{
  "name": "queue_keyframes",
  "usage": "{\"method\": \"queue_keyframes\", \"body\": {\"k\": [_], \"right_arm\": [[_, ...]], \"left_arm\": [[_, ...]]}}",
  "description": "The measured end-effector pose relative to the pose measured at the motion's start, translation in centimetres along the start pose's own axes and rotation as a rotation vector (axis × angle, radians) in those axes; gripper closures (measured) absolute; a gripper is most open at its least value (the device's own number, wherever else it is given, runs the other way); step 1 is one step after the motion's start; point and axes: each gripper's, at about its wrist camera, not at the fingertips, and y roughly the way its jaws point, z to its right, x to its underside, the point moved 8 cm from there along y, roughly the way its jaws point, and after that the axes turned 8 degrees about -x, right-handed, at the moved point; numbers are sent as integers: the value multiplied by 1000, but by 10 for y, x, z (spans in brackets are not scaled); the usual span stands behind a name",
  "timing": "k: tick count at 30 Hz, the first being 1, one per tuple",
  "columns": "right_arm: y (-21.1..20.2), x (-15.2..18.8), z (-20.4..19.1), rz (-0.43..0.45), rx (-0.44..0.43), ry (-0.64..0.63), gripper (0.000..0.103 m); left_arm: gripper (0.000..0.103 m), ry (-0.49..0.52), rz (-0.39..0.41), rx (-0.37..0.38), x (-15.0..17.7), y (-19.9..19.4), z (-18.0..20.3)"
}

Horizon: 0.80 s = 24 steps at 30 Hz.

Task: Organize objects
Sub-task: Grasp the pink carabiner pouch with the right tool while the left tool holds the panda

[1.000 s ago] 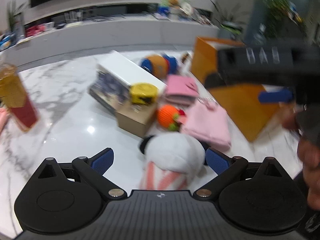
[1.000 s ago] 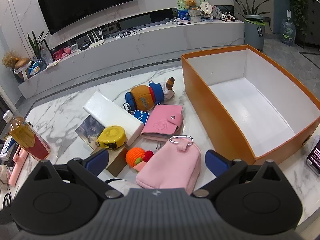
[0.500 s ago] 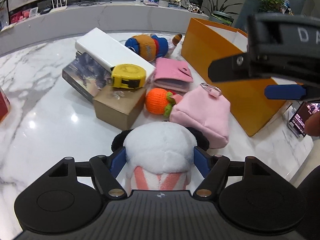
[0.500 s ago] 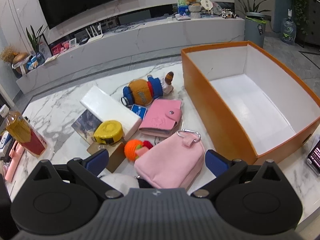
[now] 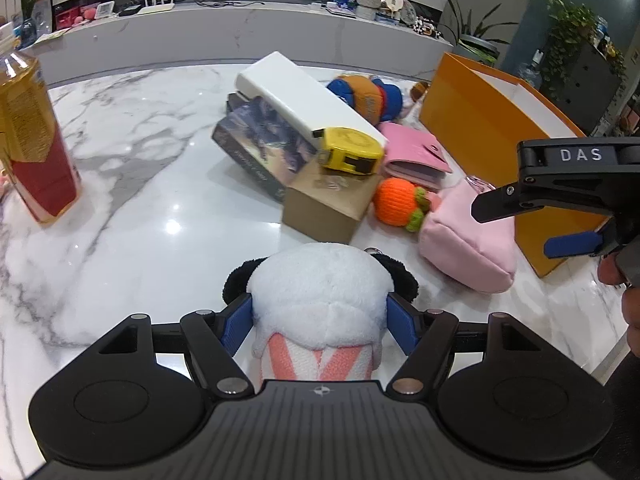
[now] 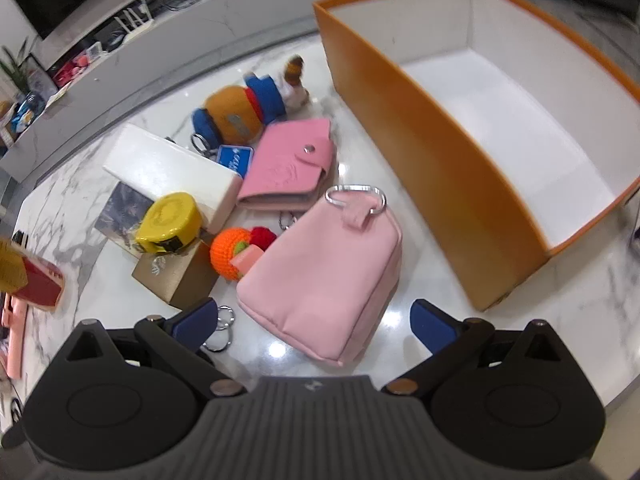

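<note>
My left gripper (image 5: 320, 322) is shut on a white panda plush (image 5: 322, 284) with black ears and holds it at the table's near edge. My right gripper (image 6: 314, 322) is open and empty, with its jaws on either side of the near end of a pink pouch (image 6: 328, 268); the gripper also shows at the right in the left wrist view (image 5: 560, 208). An open orange box (image 6: 436, 168) with a white inside stands to the right of the pouch. The pouch also shows in the left wrist view (image 5: 464, 240).
On the marble table lie a pink wallet (image 6: 288, 164), an orange knitted toy (image 6: 230, 250), a brown carton (image 6: 176, 276) with a yellow tape measure (image 6: 168, 222), a long white box (image 6: 168, 172), an orange-and-blue plush (image 6: 244, 114) and a tea bottle (image 5: 28, 140) at the left.
My left gripper has closed on the panda plush. My right gripper has dropped down and forward over the pink pouch.
</note>
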Motion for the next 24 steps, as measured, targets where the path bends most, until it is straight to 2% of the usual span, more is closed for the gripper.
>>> {"method": "queue_keyframes", "body": {"k": [10, 15, 17, 19, 24], "right_arm": [[22, -2, 10, -40, 29, 161, 1], [29, -6, 7, -28, 56, 167, 1], [33, -10, 6, -22, 66, 151, 4], [36, -13, 5, -20, 78, 141, 12], [49, -15, 5, -44, 106, 185, 10]], "left_arm": [[20, 16, 10, 5, 1, -1, -3], [20, 23, 14, 12, 1, 0, -4], [20, 27, 14, 15, 1, 0, -4], [19, 26, 12, 19, 1, 1, -4], [19, 33, 16, 23, 2, 0, -4]]}}
